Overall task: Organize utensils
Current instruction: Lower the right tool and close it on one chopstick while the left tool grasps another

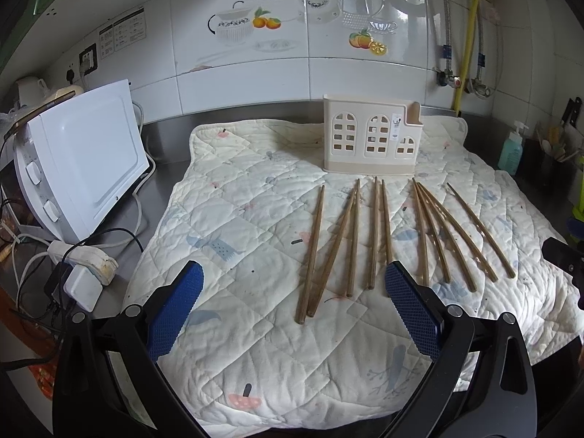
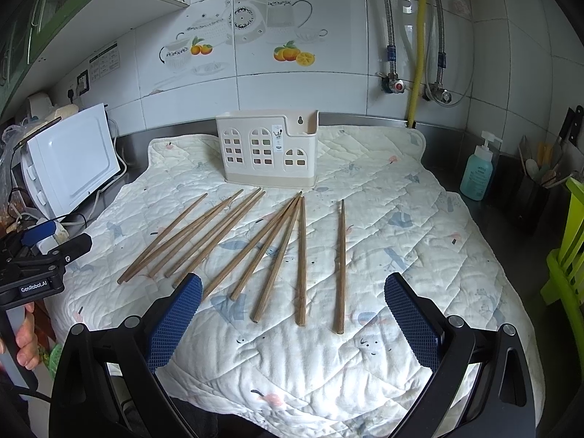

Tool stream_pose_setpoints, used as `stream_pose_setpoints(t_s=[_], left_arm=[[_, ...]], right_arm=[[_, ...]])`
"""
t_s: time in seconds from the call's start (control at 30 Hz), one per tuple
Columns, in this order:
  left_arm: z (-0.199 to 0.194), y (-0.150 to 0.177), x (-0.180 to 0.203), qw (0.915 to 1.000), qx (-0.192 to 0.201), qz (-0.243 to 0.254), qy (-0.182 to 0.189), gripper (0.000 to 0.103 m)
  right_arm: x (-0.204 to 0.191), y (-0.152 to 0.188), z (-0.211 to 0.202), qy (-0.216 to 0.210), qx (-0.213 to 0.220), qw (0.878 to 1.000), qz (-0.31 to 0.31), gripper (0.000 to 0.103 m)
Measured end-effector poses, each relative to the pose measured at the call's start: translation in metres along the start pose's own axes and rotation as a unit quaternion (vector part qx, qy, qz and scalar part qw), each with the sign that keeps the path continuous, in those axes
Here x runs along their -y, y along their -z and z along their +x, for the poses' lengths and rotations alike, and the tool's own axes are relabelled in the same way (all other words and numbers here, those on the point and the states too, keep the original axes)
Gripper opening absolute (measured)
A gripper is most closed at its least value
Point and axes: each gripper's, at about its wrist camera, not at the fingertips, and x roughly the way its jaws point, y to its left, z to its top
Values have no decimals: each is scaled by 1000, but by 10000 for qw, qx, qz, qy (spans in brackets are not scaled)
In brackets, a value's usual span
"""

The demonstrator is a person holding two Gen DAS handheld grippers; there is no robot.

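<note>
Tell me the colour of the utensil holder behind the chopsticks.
Cream, with a slightly darker beige base; the utensil holder shows best in the right wrist view.

Cream quilt (image 1: 255, 219) with diamond stitching and pale blue and pink prints, centre; brown wooden chopsticks (image 2: 301, 259) on it. Cream holder (image 2: 268, 153) with arched window cut-outs, upper centre. White tiles (image 1: 241, 84) bearing orange-fruit and teapot decals; yellow pipe (image 1: 467, 36), upper right.

A steel counter (image 1: 164, 146) carries a quilted mat (image 1: 255, 346), a microwave (image 1: 84, 160) and a soap bottle (image 2: 476, 171).
</note>
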Motion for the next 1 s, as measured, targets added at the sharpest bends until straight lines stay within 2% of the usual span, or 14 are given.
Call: stream_pose_setpoints(t_s=[0.23, 0.53, 0.73, 0.83, 1.0], left_arm=[[9, 8, -7, 9998, -104, 31, 185, 98], [35, 27, -16, 9981, -557, 133, 207, 65], [63, 31, -21, 9959, -869, 161, 170, 47], [74, 28, -20, 9953, -926, 175, 226, 42], [91, 21, -15, 9942, -985, 251, 345, 36]], right_arm=[[4, 2, 2, 2, -17, 10000, 43, 96], [18, 11, 11, 35, -93, 9998, 200, 96], [25, 15, 25, 46, -255, 9992, 310, 92], [28, 16, 33, 31, -357, 9987, 349, 82], [32, 16, 45, 57, -484, 9981, 379, 77]])
